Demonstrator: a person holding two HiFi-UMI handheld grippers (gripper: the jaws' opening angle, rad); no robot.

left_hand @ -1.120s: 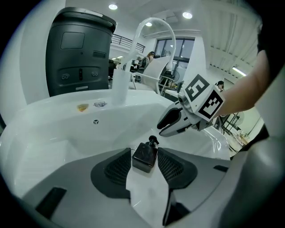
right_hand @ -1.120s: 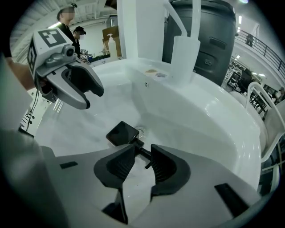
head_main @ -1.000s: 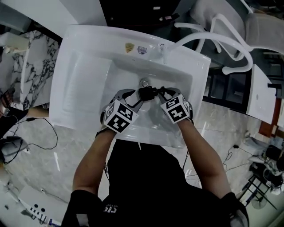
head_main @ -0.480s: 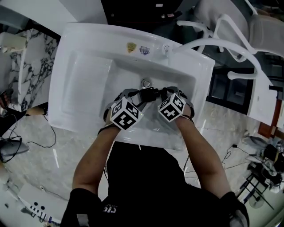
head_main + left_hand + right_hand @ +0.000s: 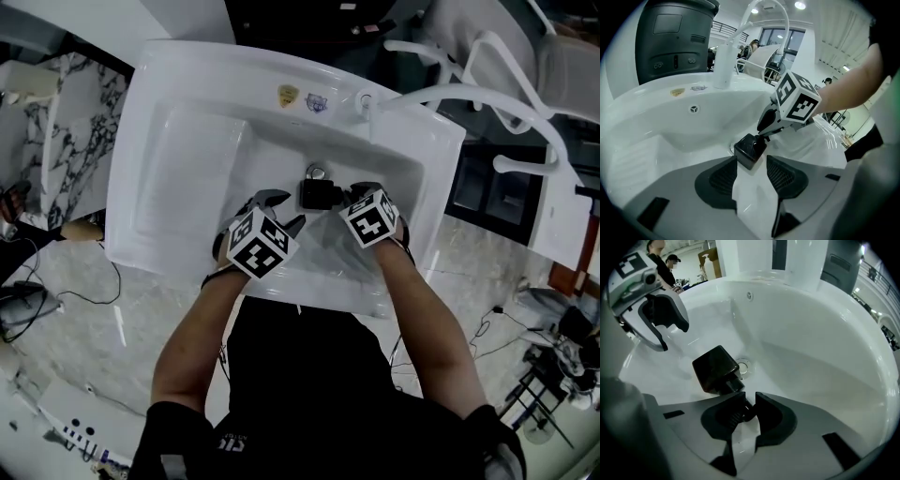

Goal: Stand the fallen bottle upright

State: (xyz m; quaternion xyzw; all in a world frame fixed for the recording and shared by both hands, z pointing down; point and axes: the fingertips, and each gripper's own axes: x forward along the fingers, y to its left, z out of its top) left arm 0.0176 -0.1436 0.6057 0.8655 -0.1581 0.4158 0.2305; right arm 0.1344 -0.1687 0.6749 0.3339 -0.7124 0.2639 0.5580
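Note:
A small black bottle (image 5: pixel 319 194) with a square body rests tilted in the white sink basin (image 5: pixel 272 141), close to the drain (image 5: pixel 314 172). My right gripper (image 5: pixel 352 198) has just been closing and is shut on the bottle's neck; in the right gripper view the body (image 5: pixel 714 368) sticks out beyond the fingertips (image 5: pixel 727 409). My left gripper (image 5: pixel 278 210) is open on the bottle's other side. In the left gripper view the bottle (image 5: pixel 750 148) sits just past its spread jaws, touching neither pad, with the right gripper (image 5: pixel 769 125) above it.
A white faucet (image 5: pixel 723 65) stands on the sink's back rim, with two stickers (image 5: pixel 302 97) beside it. A flat ledge (image 5: pixel 178 178) lies left of the basin. Marble floor and cables (image 5: pixel 37 300) surround the sink.
Both grippers have sunk a little lower into the basin. The right jaws have narrowed onto the bottle's neck. The left jaws stay spread.

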